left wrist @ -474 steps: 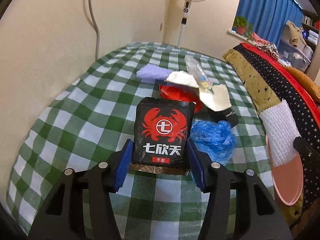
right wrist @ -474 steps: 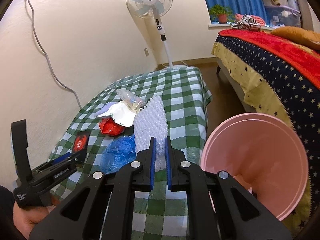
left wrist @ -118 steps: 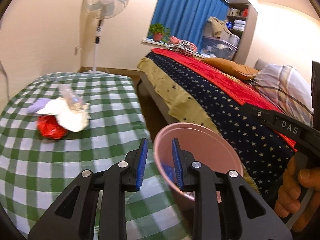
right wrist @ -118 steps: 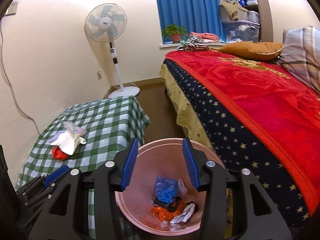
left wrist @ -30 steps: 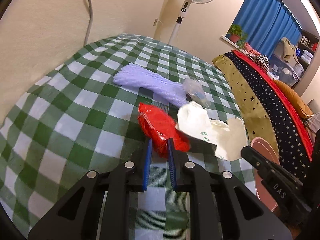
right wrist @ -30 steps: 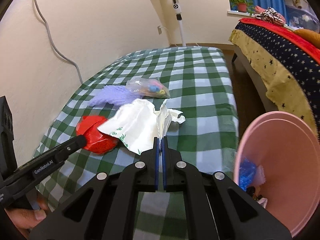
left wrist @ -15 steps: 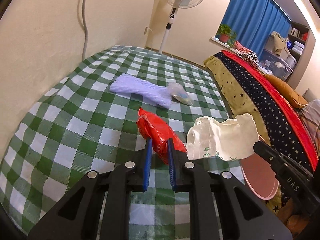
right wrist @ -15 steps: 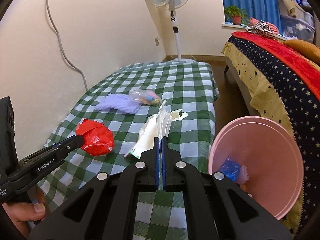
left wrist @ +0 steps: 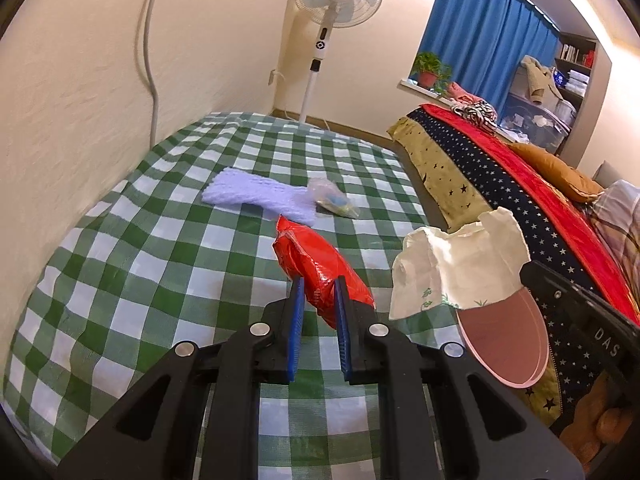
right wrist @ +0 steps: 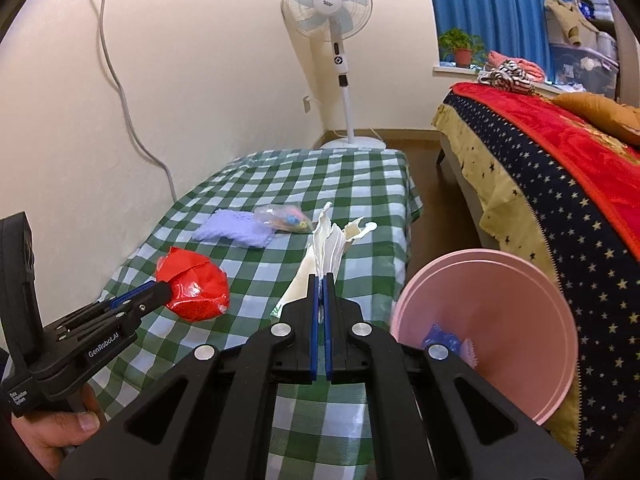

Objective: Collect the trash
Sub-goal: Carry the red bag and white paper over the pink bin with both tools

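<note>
Trash: two pieces are held clear of the checked tablecloth point(left wrist: 132, 264). The red wrapper point(left wrist: 320, 268) sits between the narrow-set jaws of the left gripper point(left wrist: 319, 292); the white paper bag point(left wrist: 456, 268) hangs from the right gripper point(right wrist: 320, 280), whose jaws are pinched almost together on its crumpled top edge. The pink bin point(right wrist: 492, 312) stands off the table's near corner, beside the bed point(right wrist: 560, 184), its mouth tilted toward the cameras.

The step in hand appears to be the carry to the bin. It is best done by bringing each piece well over the rim before letting go, one hand at a time, since the bag hangs limp and may catch the rim or drape outside.

A lilac knit cloth point(left wrist: 260, 192) and a clear plastic bag point(left wrist: 334, 200) lie touching on the tablecloth, further back. The bag's contents are only coloured specks. Inside the bin, a blue scrap point(right wrist: 440, 338) shows; the rest is hidden behind the right gripper's arm. The bin's base is out of view.
</note>
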Demonstrator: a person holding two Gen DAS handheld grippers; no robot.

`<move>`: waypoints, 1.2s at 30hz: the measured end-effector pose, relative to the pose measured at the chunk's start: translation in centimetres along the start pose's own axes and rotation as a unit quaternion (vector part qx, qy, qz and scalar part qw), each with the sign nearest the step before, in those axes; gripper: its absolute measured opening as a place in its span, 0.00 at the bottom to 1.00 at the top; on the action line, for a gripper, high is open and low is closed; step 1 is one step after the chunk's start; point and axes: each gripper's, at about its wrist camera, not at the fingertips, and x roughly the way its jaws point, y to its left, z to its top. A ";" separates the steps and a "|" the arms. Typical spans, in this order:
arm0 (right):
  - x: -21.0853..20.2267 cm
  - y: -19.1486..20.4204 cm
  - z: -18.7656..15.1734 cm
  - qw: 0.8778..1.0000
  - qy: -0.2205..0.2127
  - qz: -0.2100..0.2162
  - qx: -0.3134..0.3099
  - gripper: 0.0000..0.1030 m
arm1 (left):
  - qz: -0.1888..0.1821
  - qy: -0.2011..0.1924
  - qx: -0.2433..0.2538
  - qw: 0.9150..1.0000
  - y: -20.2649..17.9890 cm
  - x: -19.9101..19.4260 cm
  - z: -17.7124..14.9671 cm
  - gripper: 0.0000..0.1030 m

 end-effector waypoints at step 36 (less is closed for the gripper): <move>-6.7 -12.2 3.0 0.986 -0.058 -0.135 0.074 0.02 | -0.077 -0.027 0.080 0.993 -8.6 0.4 0.3 0.14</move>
